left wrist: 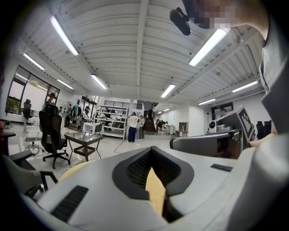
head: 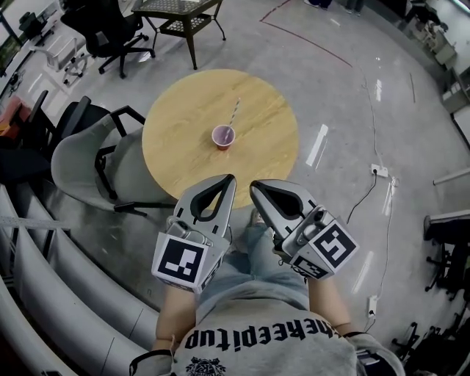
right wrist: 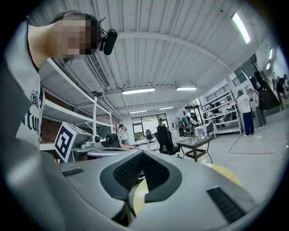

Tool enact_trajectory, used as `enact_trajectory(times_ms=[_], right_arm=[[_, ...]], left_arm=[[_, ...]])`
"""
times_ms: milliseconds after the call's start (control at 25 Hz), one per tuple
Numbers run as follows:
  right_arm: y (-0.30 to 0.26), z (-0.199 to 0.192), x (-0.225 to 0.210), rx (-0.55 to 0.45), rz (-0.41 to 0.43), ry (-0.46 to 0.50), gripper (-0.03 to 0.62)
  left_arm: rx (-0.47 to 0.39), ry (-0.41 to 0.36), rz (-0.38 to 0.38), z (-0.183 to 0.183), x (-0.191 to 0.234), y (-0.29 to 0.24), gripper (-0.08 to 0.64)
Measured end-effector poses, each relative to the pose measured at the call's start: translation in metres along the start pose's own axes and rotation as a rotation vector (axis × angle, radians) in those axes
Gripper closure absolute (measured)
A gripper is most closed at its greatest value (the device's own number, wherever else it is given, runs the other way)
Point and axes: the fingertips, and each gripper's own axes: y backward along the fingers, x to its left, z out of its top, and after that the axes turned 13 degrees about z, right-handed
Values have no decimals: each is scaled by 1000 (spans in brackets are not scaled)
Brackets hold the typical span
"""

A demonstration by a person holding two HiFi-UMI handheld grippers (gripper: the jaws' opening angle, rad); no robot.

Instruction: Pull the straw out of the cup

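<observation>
A small purple cup [head: 223, 136] stands upright near the middle of a round wooden table [head: 183, 110], and a striped straw [head: 234, 112] leans out of it toward the far side. Both grippers are held side by side close to the person's body, over the table's near edge and well short of the cup. The left gripper [head: 230, 178] has its jaws together with nothing between them. The right gripper [head: 253, 185] is likewise shut and empty. In the left gripper view the shut jaws [left wrist: 151, 149] point level across the room; the cup is hidden there. The right gripper view shows its shut jaws [right wrist: 142, 152] the same way.
A grey chair [head: 81, 158] stands against the table's left side. A black office chair [head: 110, 33] and a small glass-topped side table [head: 180, 11] are beyond it. A curved grey bench [head: 44, 294] runs along the lower left. A cable and socket [head: 378, 170] lie on the floor at right.
</observation>
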Motion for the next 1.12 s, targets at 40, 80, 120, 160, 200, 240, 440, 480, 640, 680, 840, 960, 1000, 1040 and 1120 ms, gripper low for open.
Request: enact_trajectory(times_ms=[40, 80, 120, 160, 200, 240, 440, 480, 640, 680, 840, 960, 1000, 1040, 1120], right_arm=[[-1, -1, -2, 3, -2, -2, 581], [-2, -2, -4, 6, -4, -3, 581], [-3, -2, -7, 8, -3, -4, 580], [-4, -1, -9, 9, -1, -4, 581], [-6, 0, -11, 9, 2, -3, 581], [-8, 1, -13, 9, 5, -2, 580], [-22, 6, -24, 16, 26, 1, 580], [-25, 7, -27, 19, 32, 0, 581], [-35, 6, -43, 31, 57, -3, 580], [-38, 7, -47, 34, 64, -3, 580], [-50, 10, -65, 47, 90, -7, 580], [-61, 11, -81, 59, 101, -13, 580], [-65, 11, -87, 64, 105, -16, 580], [-69, 11, -93, 70, 108, -19, 580], [-75, 9, -104, 85, 117, -24, 580]], left_arm=[[2, 3, 1, -1, 2, -1, 538], [2, 6, 3, -2, 4, -3, 538], [1, 7, 6, -1, 6, -5, 538], [-1, 8, 10, 0, 8, -7, 538], [-3, 9, 15, 1, 10, -9, 538], [-5, 9, 19, 3, 12, -10, 538], [-4, 10, 53, 7, 27, -17, 537], [-3, 10, 61, 7, 31, -19, 537], [-2, 15, 91, 7, 41, -32, 537], [-3, 18, 99, 8, 43, -36, 537], [0, 21, 132, 12, 55, -49, 537], [0, 29, 152, 15, 66, -61, 538], [1, 32, 159, 16, 70, -65, 537], [2, 34, 166, 16, 73, -69, 537], [5, 40, 179, 17, 79, -77, 537]])
